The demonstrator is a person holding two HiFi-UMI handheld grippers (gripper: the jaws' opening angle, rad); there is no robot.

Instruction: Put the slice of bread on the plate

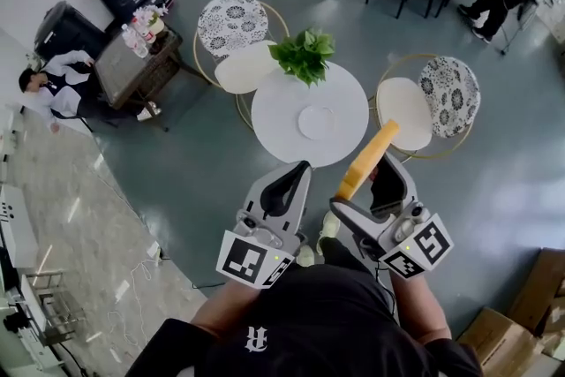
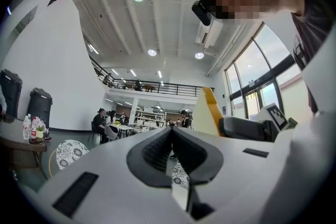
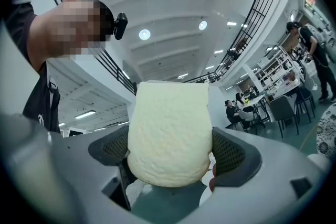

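One slice of bread [image 1: 369, 156] pinched by its lower part in the right gripper [image 1: 371, 192], standing up past the jaw tips, well above and short of the plate [image 1: 316, 123]. Left gripper [image 1: 287, 190] just beside it on the left, pressed together on nothing. Probably mid-carry, placing not yet done. Carry forward, down and slightly left to the plate at the middle of the round table [image 1: 274, 128]. Stop short of the plant [image 1: 305, 55] beyond the plate. Tilt the slice flat before lowering, to lay a broad face down rather than a crust edge. Squeeze lightly; soft crumb likely to dent. Spread the jaws only once resting, then draw back level to avoid dragging it off.
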